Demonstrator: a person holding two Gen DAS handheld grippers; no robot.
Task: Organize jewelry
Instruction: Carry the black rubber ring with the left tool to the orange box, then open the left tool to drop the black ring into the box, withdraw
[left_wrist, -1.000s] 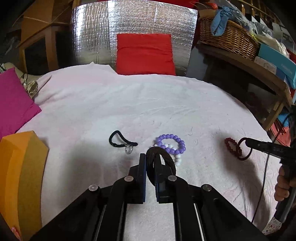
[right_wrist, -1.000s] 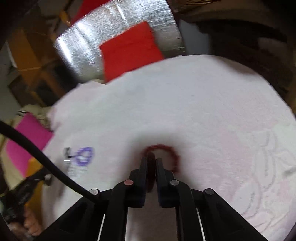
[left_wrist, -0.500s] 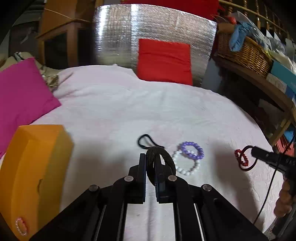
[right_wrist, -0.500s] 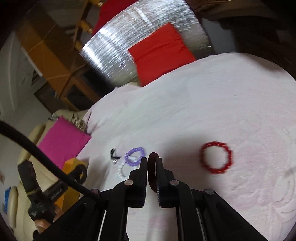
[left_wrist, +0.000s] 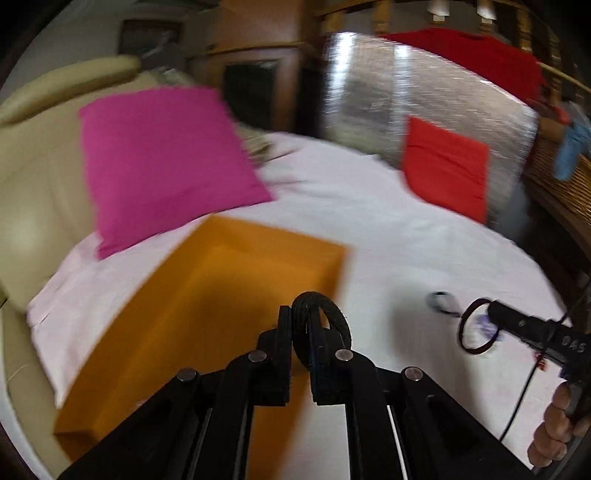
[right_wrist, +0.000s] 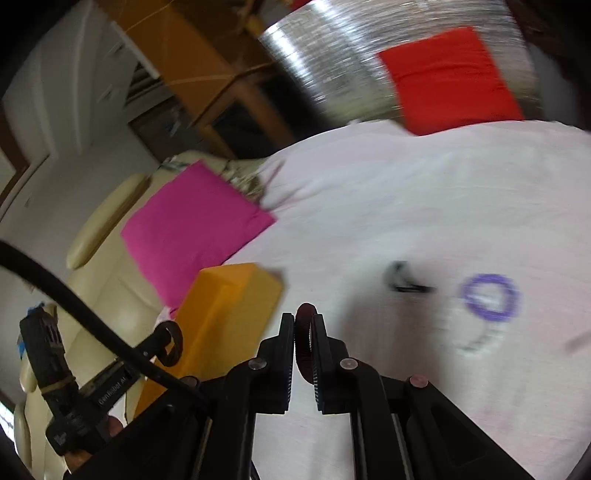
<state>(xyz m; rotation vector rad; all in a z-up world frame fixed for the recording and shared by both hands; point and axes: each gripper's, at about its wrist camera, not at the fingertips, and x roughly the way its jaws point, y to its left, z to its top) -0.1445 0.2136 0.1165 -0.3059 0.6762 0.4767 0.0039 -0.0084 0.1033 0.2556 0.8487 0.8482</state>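
Over the orange box, left claw is clamped on the black bangle, right claw pinching a dark-red ring nearby; carry step, nxt: lower + release inside box w/o snagging.

The left hand-held gripper has its 2 fingers drawn close together, pinching a black ring bracelet that stands up between the pads and loops out to the right of them. The right hand-held gripper is likewise closed, its 2 fingers clamped on a dark red bangle seen edge-on in the narrow gap. In the left wrist view the right hand shows at the lower right edge, its fingers curled around that gripper's handle, with the bangle hanging as a thin hoop at the tip.
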